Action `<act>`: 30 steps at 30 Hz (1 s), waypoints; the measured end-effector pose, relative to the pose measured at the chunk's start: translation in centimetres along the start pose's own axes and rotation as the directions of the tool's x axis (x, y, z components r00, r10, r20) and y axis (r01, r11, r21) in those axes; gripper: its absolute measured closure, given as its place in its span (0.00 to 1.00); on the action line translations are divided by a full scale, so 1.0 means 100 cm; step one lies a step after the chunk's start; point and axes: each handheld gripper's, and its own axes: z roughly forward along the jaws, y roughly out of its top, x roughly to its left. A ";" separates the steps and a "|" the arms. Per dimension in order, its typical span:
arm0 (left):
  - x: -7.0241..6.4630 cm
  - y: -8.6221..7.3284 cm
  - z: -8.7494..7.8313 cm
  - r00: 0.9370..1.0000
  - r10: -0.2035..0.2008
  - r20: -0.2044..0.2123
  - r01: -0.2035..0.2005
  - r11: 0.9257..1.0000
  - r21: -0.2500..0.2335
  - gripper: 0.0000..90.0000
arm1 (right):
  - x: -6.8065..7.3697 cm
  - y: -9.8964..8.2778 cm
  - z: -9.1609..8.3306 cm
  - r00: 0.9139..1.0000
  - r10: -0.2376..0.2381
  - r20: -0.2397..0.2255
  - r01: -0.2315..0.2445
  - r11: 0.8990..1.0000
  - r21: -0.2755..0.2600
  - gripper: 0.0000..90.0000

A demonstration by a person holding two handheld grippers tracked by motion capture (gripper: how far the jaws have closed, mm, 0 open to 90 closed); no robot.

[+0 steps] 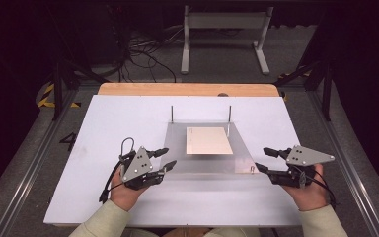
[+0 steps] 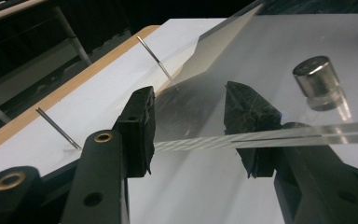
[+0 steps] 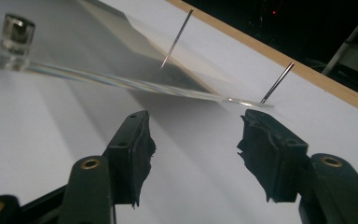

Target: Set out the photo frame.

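A clear plastic plate (image 1: 202,165) lies on the white board (image 1: 118,118), held at the back by two thin metal pins (image 1: 171,113), with its near edge raised. Under it is a tan sheet (image 1: 208,140). A small metal cylinder (image 1: 252,169) stands on its near right corner. My left gripper (image 1: 170,156) is at the plate's left edge. In the left gripper view the plate's edge (image 2: 196,143) spans the gap between the jaws and crosses the right-hand jaw, with the jaws wide apart. My right gripper (image 1: 261,158) stands open just right of the plate, its jaws (image 3: 193,140) holding nothing.
The board rests on a wooden tabletop (image 1: 187,89) whose far edge shows behind it. Beyond stand a grey metal frame (image 1: 224,29) and loose cables (image 1: 138,54) on the floor. Bare board lies left, right and in front of the plate.
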 end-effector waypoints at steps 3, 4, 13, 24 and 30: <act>0.000 0.001 0.000 1.000 0.001 -0.002 -0.001 1.000 -0.001 0.59 | 0.005 0.002 0.004 0.999 -0.031 -0.011 0.031 0.999 -0.008 0.43; 0.000 0.001 0.000 1.000 0.000 -0.003 0.000 1.000 -0.002 0.59 | 0.008 0.004 0.005 0.999 -0.048 -0.020 0.048 0.999 -0.027 0.41; 0.001 0.004 0.001 1.000 -0.019 -0.001 0.019 1.000 -0.015 0.58 | 0.024 0.020 0.024 0.986 -0.166 -0.034 0.161 0.979 -0.124 0.35; 0.002 0.006 0.002 1.000 -0.021 0.003 0.021 0.999 -0.027 0.59 | 0.025 0.026 0.055 0.971 -0.236 -0.048 0.225 0.961 -0.160 0.49; 0.002 0.006 0.002 1.000 -0.003 -0.005 0.003 1.000 -0.028 0.60 | 0.024 0.027 0.054 0.977 -0.213 -0.029 0.205 0.964 -0.170 0.63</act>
